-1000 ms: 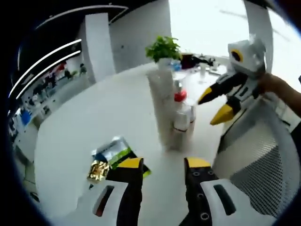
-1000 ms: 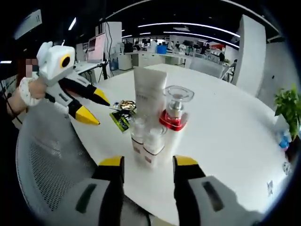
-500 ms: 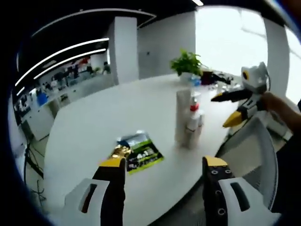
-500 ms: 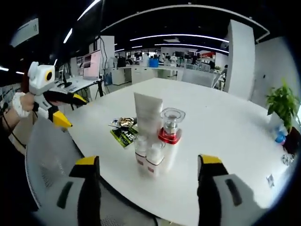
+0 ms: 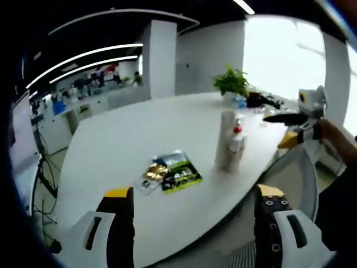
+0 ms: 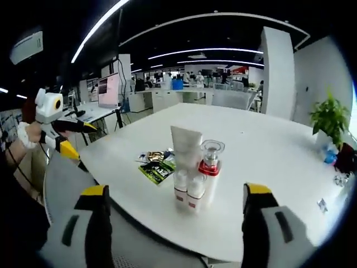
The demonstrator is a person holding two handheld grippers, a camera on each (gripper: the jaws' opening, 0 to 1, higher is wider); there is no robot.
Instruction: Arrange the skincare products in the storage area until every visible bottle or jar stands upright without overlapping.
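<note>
The skincare products stand upright in a tight cluster on the white table [image 6: 268, 151]. They are a white tube [image 6: 186, 148], a clear-capped bottle with a red collar [image 6: 211, 159] and two small white bottles [image 6: 188, 188] in front. My right gripper [image 6: 175, 190] is open wide and well back from them, off the table's edge. In the left gripper view the same tube [image 5: 226, 139] and red-collared bottle [image 5: 239, 133] stand at the table's right side. My left gripper [image 5: 194, 192] is open wide, also back from the table. Neither holds anything.
Flat sachets [image 5: 170, 173] lie on the table left of the cluster, also the sachets [image 6: 157, 166]. A mesh chair back [image 5: 290, 173] and chair [image 6: 67, 178] stand at the table's edge. A potted plant [image 6: 329, 114] sits at the far side. A hand holds the left gripper [image 6: 78, 138].
Both grippers have drawn back from the cluster, so the products look smaller and farther. Both pairs of jaws have spread wider. The products have stayed in place.
</note>
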